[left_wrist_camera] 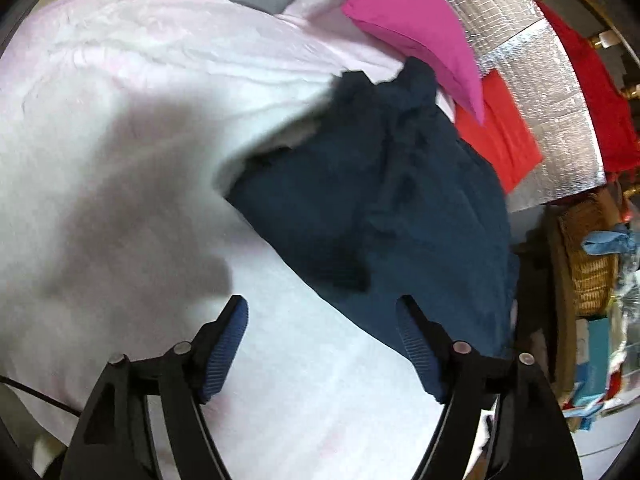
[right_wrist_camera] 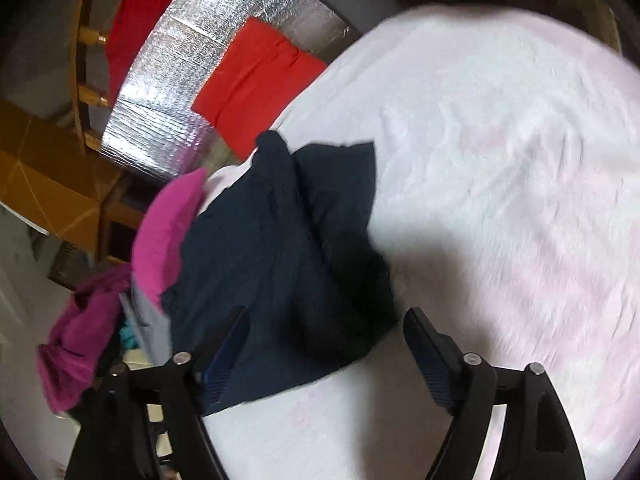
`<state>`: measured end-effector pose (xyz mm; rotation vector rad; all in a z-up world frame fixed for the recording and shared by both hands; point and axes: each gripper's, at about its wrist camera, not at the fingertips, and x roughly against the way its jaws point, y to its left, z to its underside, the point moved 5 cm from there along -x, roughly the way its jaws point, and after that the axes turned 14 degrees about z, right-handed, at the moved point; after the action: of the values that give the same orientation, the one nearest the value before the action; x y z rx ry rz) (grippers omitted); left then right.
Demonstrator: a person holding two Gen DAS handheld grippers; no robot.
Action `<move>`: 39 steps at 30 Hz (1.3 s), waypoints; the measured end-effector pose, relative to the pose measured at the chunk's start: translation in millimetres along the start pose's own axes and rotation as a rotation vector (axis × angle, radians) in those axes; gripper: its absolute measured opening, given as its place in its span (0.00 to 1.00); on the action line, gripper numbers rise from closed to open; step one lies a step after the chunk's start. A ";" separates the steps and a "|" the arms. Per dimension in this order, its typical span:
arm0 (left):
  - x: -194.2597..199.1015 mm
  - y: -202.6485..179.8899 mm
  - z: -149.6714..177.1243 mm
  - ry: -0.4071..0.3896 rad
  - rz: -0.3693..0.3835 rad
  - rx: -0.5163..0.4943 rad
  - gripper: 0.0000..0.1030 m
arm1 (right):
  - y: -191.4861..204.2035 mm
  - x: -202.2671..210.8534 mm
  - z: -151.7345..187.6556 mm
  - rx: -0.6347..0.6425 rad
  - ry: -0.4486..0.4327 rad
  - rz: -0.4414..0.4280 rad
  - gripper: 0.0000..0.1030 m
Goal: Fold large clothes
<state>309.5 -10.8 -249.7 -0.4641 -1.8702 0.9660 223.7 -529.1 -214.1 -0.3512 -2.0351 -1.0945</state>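
Work surface: a pale pink-white fleecy blanket spread over a bed or table, taking up most of both wrist views. Beyond its edge, a silver quilted foil sheet with a flat folded red cloth on it; wooden chair rails and a woven basket further off.

Task item: a dark navy garment of soft fabric, lying in a bunched heap on the blanket near the edge that borders the foil sheet. Surface is creased and doubled over itself, with a ridge of gathered cloth running along its middle; no clean edges, hem or sleeve can be made out. A magenta folded cloth overlaps the navy garment's far end; in the right wrist view more magenta fabric hangs off the side beyond it.

Left gripper: jaws spread wide, nothing between the blue pads, hovering over bare blanket just beside the navy garment's near edge. Right gripper: jaws likewise wide and empty, above the garment's near corner; one finger overlaps the fabric in view, contact cannot be confirmed.

Step, as judged: garment unfolded and not yet gripped; hands positioning for a pick-up. Next move calls for finding two corners or a hem, pinching each, then lifting and spreading the garment flat on clear blanket, free of the magenta cloth.
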 end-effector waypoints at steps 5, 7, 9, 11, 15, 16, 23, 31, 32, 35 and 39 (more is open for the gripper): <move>-21.3 -5.4 12.1 0.026 0.089 0.092 0.81 | 23.9 -31.8 34.0 0.002 0.113 -0.076 0.81; -30.8 -7.0 13.0 0.029 0.107 0.113 0.81 | 30.9 -50.8 41.4 -0.009 0.145 -0.091 0.82; -42.3 -7.9 12.4 0.028 0.119 0.138 0.81 | 32.9 -64.8 44.3 -0.049 0.158 -0.107 0.82; -50.8 -6.8 10.6 0.020 0.132 0.169 0.81 | 33.3 -80.5 43.0 -0.114 0.159 -0.136 0.82; -56.9 -6.9 2.6 -0.034 0.176 0.202 0.81 | 34.1 -85.6 34.8 -0.181 0.095 -0.173 0.85; -59.1 -6.9 0.2 -0.040 0.178 0.207 0.81 | 36.2 -88.7 31.9 -0.197 0.078 -0.182 0.86; -64.2 -1.7 -15.0 -0.072 0.234 0.255 0.81 | 51.0 -101.9 22.3 -0.219 -0.013 -0.125 0.86; -55.8 -0.9 -18.1 -0.110 0.221 0.203 0.47 | 61.5 -108.0 23.4 -0.189 -0.061 -0.007 0.55; -54.5 -1.1 -18.1 -0.111 0.217 0.193 0.44 | 61.6 -107.0 24.3 -0.188 -0.067 -0.010 0.54; -48.8 -2.5 -17.0 -0.112 0.217 0.179 0.38 | 62.0 -103.6 27.1 -0.193 -0.074 -0.019 0.46; -41.4 -6.7 -16.8 -0.117 0.224 0.168 0.32 | 63.5 -96.2 29.8 -0.177 -0.084 -0.028 0.40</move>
<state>344.5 -35.3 -264.2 -0.5329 -1.8480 1.3142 307.1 -456.6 -258.5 -0.4667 -2.0265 -1.3005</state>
